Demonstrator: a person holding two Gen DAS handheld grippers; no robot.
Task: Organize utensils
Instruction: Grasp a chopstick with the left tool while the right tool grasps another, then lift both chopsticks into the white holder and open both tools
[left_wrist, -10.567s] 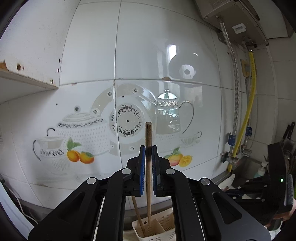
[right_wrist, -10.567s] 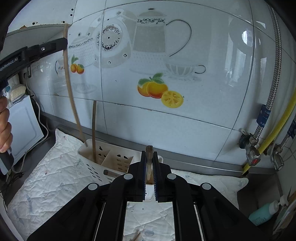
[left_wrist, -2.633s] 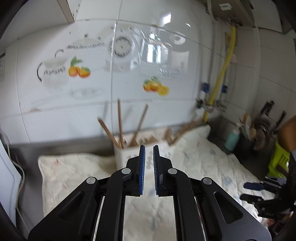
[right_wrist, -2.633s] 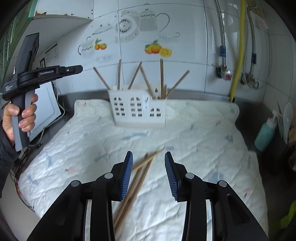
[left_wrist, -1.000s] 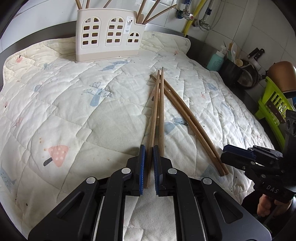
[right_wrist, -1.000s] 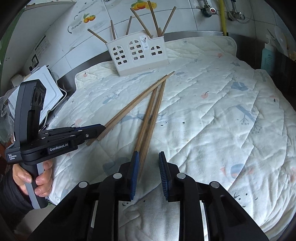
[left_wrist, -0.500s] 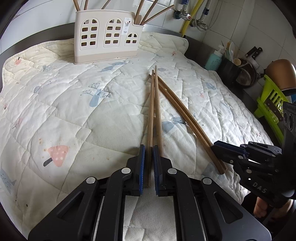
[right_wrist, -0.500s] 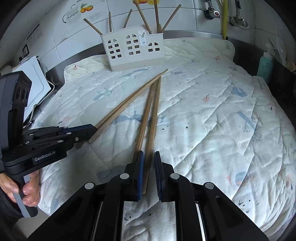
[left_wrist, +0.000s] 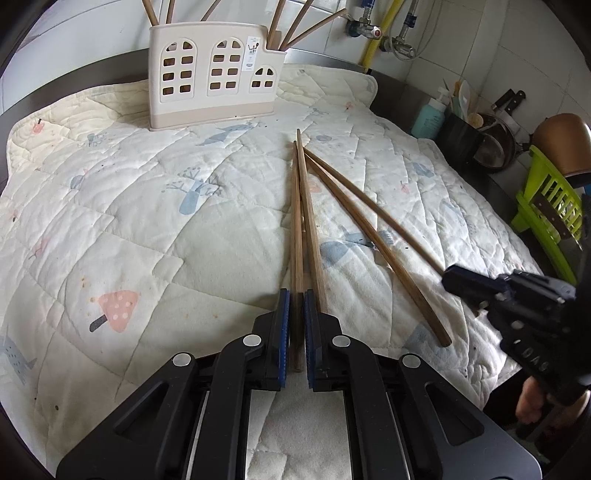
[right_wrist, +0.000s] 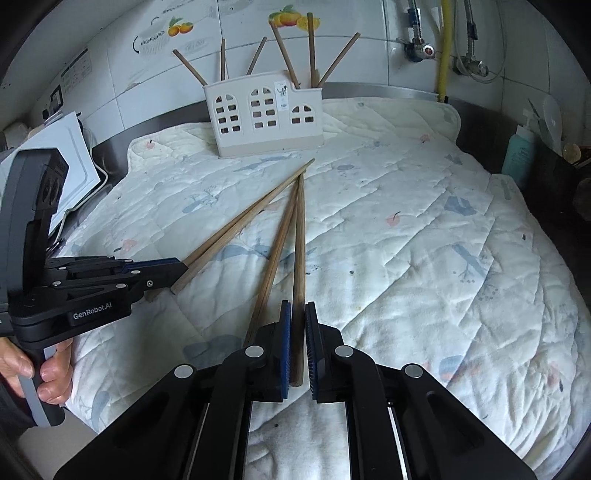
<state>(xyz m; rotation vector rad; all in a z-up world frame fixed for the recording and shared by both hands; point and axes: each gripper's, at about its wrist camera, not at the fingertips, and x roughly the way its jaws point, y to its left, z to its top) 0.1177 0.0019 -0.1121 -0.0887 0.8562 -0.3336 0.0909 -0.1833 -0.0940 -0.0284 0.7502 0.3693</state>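
Observation:
Four wooden chopsticks fan out on the quilted mat (left_wrist: 129, 229). In the left wrist view my left gripper (left_wrist: 296, 299) is shut on the near end of one chopstick (left_wrist: 295, 221), with a second chopstick (left_wrist: 308, 229) lying against it. In the right wrist view my right gripper (right_wrist: 297, 310) is shut on the near end of another chopstick (right_wrist: 300, 240); a loose chopstick (right_wrist: 275, 254) lies beside it. The left gripper (right_wrist: 177, 269) shows at the left there, and the right gripper (left_wrist: 454, 277) shows at the right of the left wrist view. A white utensil holder (left_wrist: 214, 70) (right_wrist: 262, 114) stands at the mat's far edge with several chopsticks in it.
A teal bottle (left_wrist: 430, 118) (right_wrist: 519, 155) and dark pots stand off the mat's right side, beside a green basket (left_wrist: 546, 206). A white appliance (right_wrist: 66, 155) sits at the left. The tiled wall and pipes (right_wrist: 445, 48) rise behind the holder. A hand (right_wrist: 44, 373) grips the left handle.
The right gripper's jaws have closed from apart onto a chopstick's end. The left gripper has stayed shut on its chopstick in the same place.

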